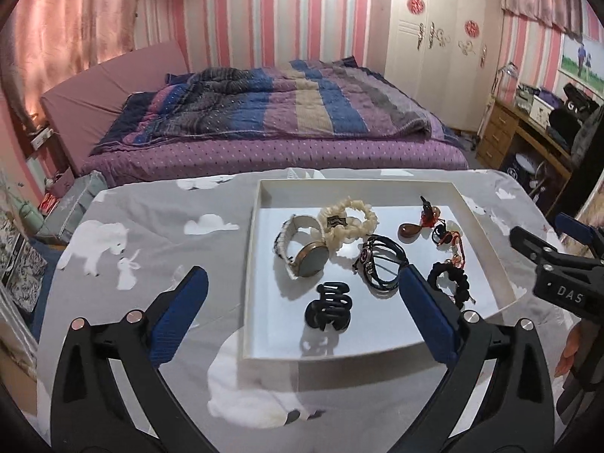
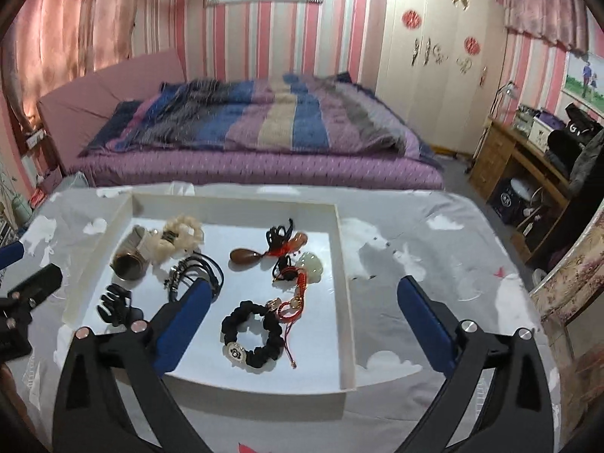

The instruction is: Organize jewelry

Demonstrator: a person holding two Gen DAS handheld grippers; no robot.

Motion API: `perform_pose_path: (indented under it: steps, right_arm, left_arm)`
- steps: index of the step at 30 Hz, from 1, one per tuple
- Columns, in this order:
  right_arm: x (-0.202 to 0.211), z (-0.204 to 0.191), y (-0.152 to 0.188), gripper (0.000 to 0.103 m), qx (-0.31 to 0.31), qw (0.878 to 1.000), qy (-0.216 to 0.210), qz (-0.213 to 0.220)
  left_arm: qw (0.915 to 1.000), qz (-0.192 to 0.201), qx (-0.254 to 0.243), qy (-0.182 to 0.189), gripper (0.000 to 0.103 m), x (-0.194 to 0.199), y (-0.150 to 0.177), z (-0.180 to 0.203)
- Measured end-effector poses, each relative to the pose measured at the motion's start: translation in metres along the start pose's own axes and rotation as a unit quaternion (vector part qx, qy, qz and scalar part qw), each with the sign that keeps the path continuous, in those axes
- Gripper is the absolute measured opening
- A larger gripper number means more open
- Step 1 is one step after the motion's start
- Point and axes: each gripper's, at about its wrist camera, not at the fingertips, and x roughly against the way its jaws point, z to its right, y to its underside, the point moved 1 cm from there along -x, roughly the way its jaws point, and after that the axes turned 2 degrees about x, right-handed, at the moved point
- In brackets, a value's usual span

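Note:
A white tray [image 1: 260,226] lies on a grey printed cloth and holds the jewelry. In it are a watch [image 1: 307,258], a cream scrunchie [image 1: 347,222], a black hair claw [image 1: 328,307], a black cord bracelet [image 1: 381,264] and a brown pendant [image 1: 409,231]. My left gripper [image 1: 304,271] hangs open above the tray's near left part, with nothing between its pads. In the right wrist view my right gripper [image 2: 305,285] is open too, over the tray's [image 2: 339,264] right side. Below it lie a black scrunchie [image 2: 251,336], a red cord charm [image 2: 294,302] and a pale pendant [image 2: 309,264].
The grey cloth [image 1: 151,234] with white animal prints covers the table around the tray. Behind it stands a bed [image 1: 264,120] with a striped quilt. A white wardrobe [image 1: 441,37] and a cluttered wooden desk [image 1: 528,132] are at the right.

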Motion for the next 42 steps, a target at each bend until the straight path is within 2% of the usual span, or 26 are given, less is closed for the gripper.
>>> perform_pose_path:
  steps: [5,10,15,24,28,34,40,42]
  right_arm:
    - [0.03,0.006,0.014,0.099,-0.006,1.0,-0.003,0.021]
    - [0.051,0.001,0.035,0.099,0.004,1.0,-0.004,0.031]
    - [0.072,-0.004,0.06,0.099,0.008,0.999,-0.011,0.042]
    - [0.106,-0.01,0.1,0.099,0.012,0.998,-0.018,0.056]
    - [0.12,-0.006,0.116,0.099,0.003,0.998,-0.027,0.064]
    - [0.124,-0.006,0.137,0.099,-0.016,0.997,-0.033,0.065]
    - [0.119,-0.003,0.146,0.099,-0.026,0.997,-0.029,0.064]
    - [0.116,-0.003,0.147,0.099,-0.027,0.997,-0.031,0.061]
  left_arm:
    - [0.9998,0.008,0.014,-0.007,0.1,0.025,0.017,-0.014]
    - [0.9979,0.03,0.032,-0.047,0.1,0.045,0.041,-0.026]
    - [0.9976,0.028,0.049,-0.04,0.1,0.059,0.064,-0.032]
    - [0.9971,0.024,0.047,-0.055,0.1,0.087,0.106,-0.029]
    - [0.9962,0.035,0.054,-0.059,0.1,0.105,0.118,-0.027]
    - [0.9947,0.067,0.045,-0.064,0.1,0.124,0.137,-0.014]
    - [0.995,0.071,0.034,-0.061,0.1,0.123,0.149,-0.007]
    - [0.9941,0.078,0.027,-0.07,0.1,0.123,0.151,-0.005]
